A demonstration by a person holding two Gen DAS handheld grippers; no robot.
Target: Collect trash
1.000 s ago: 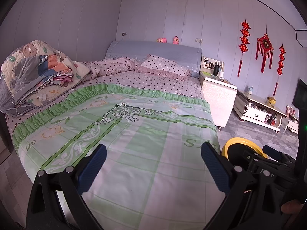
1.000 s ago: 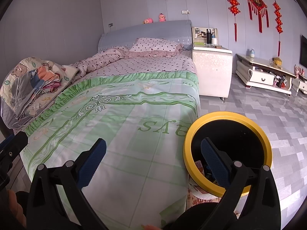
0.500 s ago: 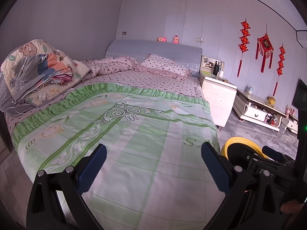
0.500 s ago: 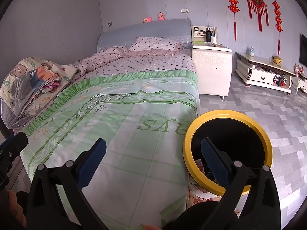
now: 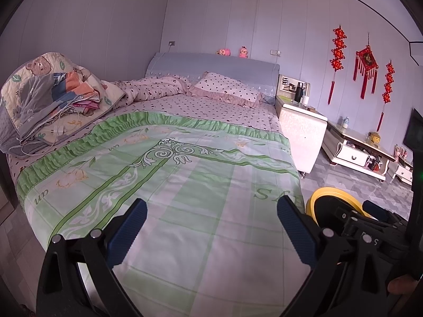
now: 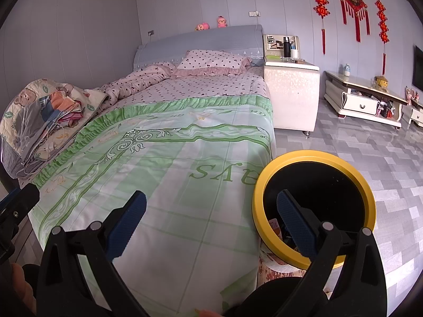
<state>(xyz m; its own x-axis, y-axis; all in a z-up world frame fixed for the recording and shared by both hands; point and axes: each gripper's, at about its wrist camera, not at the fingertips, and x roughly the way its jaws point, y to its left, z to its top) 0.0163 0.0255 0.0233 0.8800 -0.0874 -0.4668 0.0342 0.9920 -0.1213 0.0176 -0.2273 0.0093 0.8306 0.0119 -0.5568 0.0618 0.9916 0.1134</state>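
A bin with a yellow rim (image 6: pixel 314 158) and a black inside stands on the floor at the bed's right foot corner; some trash lies in it (image 6: pixel 275 223). Its rim also shows in the left wrist view (image 5: pixel 331 192). My right gripper (image 6: pixel 211 219) is open and empty, held over the bed's foot edge with its right finger in front of the bin. My left gripper (image 5: pixel 210 224) is open and empty above the green bedspread (image 5: pixel 190 185). I see no loose trash on the bed.
A pile of folded quilts and clothes (image 5: pixel 50 100) lies on the bed's left side. A white nightstand (image 6: pixel 290 95) stands right of the bed, a low TV cabinet (image 6: pixel 364 100) beyond it. The grey tiled floor (image 6: pixel 357 148) is open to the right.
Both grippers have drifted only slightly; the bed and the bin sit a little lower in the views. Both stay open and empty.
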